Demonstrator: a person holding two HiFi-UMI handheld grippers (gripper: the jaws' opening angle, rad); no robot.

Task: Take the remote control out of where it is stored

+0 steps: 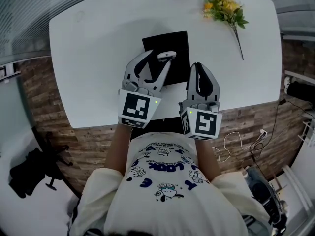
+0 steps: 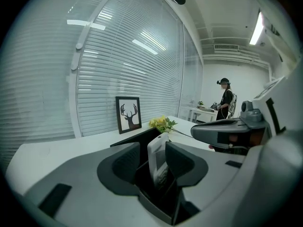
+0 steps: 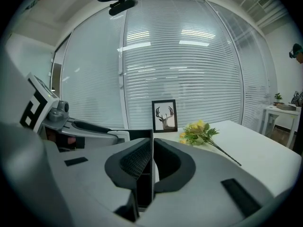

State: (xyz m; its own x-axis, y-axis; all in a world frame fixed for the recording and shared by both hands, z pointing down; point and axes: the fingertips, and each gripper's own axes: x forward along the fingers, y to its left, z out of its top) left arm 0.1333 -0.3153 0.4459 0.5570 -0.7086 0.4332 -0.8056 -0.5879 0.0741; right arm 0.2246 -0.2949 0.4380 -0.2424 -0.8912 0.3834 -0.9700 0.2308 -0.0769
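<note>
Working at the white table (image 1: 98, 43) by window blinds (image 3: 189, 70), I'm holding the left gripper (image 1: 157, 59) open around the remote control (image 2: 158, 155), right gripper (image 1: 199, 69) clamping the black box (image 1: 170, 42).

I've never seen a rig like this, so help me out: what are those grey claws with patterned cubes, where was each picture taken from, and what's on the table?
No robot here: a person holds a two-jaw gripper in each hand. One picture comes from a camera on the person's head, looking down; the other two from cameras riding on the grippers. On the white table are a black box, yellow flowers and a framed deer picture. The left gripper is open, with a white remote standing between its jaws, unclamped. The right gripper is shut on the black box's wall.
</note>
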